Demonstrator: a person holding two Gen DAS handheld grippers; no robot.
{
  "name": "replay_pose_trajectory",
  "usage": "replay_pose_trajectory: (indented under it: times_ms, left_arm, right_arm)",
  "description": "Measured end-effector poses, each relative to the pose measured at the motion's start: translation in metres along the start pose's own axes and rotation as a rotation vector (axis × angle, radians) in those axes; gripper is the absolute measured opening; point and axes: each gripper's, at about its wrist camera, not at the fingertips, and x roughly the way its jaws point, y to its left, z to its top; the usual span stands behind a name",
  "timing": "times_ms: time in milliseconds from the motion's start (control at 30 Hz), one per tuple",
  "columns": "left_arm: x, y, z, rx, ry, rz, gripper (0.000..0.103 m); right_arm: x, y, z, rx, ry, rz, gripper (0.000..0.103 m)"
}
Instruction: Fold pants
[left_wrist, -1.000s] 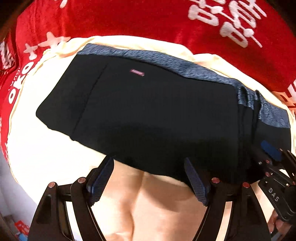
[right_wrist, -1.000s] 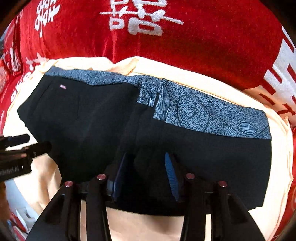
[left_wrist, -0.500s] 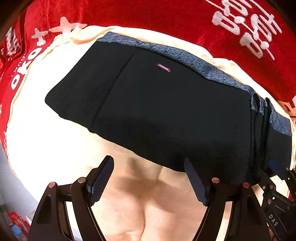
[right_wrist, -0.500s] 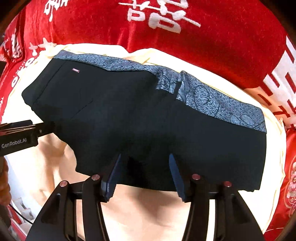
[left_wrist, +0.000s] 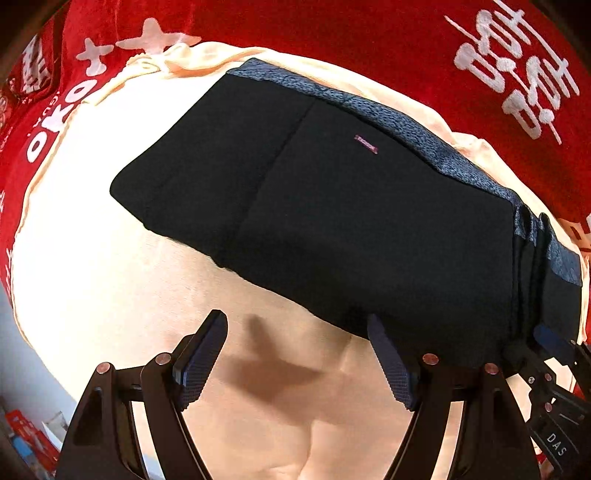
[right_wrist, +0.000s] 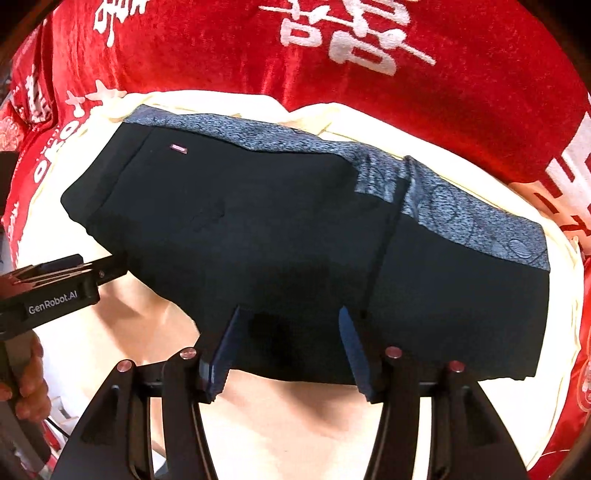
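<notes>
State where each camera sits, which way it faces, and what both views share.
Left wrist: on the left tongs, facing down; its open fingers over the cream cloth beside the black pants.
Right wrist: on the right tongs, facing down over the pants' near edge; a hand shows at left.
Shared: pants, cream cloth, red blanket.

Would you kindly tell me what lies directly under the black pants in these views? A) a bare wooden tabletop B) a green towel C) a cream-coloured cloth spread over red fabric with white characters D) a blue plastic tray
C: the black pants lie on a cream-coloured cloth, and beyond the cloth's edges shows red fabric with white characters.
</notes>
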Motion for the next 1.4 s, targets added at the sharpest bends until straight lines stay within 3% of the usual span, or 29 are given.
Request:
replay_pose_trajectory:
  times_ms: [400, 900, 1133, 1400]
  left_arm:
    - [0.019, 0.038, 0.011, -0.048, 0.005, -0.074, 0.079]
    - [0.031, 0.107, 0.006, -0.181, 0.016, -0.216, 0.079]
    - [0.035, 0.142, 0.017, -0.229, 0.01, -0.271, 0.079]
    - [0.028, 0.177, 0.036, -0.36, -0.033, -0.394, 0.079]
  right_arm:
    - [0.024, 0.017, -0.012, -0.026, 0.033, -0.023, 0.075]
    - [0.032, 0.031, -0.01, -0.043, 0.042, -0.068, 0.082]
    - [0.035, 0.037, -0.011, -0.053, 0.042, -0.084, 0.084]
    - [0.037, 0.044, -0.01, -0.058, 0.049, -0.08, 0.084]
